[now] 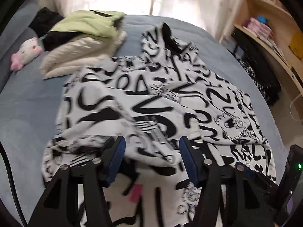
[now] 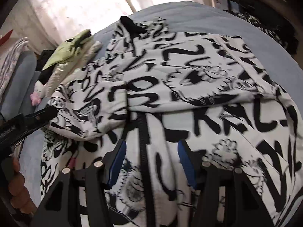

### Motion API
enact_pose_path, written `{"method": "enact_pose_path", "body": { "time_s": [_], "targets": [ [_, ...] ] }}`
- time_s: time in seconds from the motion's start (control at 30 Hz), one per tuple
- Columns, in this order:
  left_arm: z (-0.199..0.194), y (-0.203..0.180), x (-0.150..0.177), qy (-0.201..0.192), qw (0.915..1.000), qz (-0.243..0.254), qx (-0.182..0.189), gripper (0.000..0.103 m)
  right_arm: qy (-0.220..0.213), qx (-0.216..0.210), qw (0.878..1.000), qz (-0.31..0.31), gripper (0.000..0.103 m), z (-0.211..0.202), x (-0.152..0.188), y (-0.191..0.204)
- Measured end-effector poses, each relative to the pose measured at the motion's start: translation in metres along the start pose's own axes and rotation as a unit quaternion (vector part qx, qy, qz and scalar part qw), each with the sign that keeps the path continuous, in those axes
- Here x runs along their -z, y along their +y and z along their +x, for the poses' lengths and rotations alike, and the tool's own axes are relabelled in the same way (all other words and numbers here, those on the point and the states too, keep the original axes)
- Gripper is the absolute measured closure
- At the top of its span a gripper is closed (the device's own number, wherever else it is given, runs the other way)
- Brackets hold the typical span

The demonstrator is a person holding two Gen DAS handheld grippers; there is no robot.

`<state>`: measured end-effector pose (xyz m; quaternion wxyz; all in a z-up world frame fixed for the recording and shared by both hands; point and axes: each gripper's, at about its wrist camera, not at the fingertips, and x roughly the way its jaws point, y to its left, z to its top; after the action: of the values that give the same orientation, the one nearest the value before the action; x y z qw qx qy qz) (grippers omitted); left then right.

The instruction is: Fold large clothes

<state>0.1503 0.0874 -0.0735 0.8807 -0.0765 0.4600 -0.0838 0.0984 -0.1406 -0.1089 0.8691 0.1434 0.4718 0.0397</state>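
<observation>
Your left tongs [image 1: 152,156] and right tongs [image 2: 150,158] stand agape, empty, above the jacket [image 1: 151,98]; bare bed [image 1: 28,104] at nine o'clock.

My left fingers [image 1: 121,151] stand apart over the near edge of the jacket [image 1: 151,98], which lies spread on the bed [image 1: 28,104] ahead of them. Beyond the jacket, to the fingers' left, sits a pile of clothes [image 1: 83,41], with a plush toy [image 1: 24,54] further left. Shelves [image 1: 274,37] stand off to the right. My right fingers [image 2: 186,162] straddle the jacket's zipper [image 2: 144,141].
</observation>
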Motion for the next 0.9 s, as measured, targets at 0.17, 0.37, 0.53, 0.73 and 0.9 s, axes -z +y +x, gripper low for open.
{"method": "enact_pose_path", "body": {
  "time_s": [0.17, 0.37, 0.53, 0.73, 0.9],
  "targets": [
    [-0.013, 0.029, 0.015, -0.003, 0.9994, -0.027, -0.019, 0.046, 0.047, -0.089, 0.994, 0.033, 0.046, 0.021, -0.017, 0.004],
    [-0.011, 0.055, 0.038, 0.009, 0.9988, -0.045, -0.016, 0.045, 0.085, -0.158, 0.979, 0.094, 0.047, 0.058, -0.035, -0.002],
    [-0.001, 0.079, 0.048, 0.028, 0.9967, -0.073, -0.022, 0.045, 0.104, -0.152, 0.975, 0.121, 0.047, 0.094, -0.044, 0.003],
    [0.004, 0.091, 0.052, 0.032, 0.9951, -0.090, -0.026, 0.045, 0.094, -0.157, 0.980, 0.074, 0.093, 0.099, -0.050, 0.029],
    [0.005, 0.095, 0.051, 0.026, 0.9943, -0.099, -0.028, 0.045, -0.037, -0.157, 0.985, -0.055, 0.094, 0.025, -0.083, 0.077]
  ]
}}
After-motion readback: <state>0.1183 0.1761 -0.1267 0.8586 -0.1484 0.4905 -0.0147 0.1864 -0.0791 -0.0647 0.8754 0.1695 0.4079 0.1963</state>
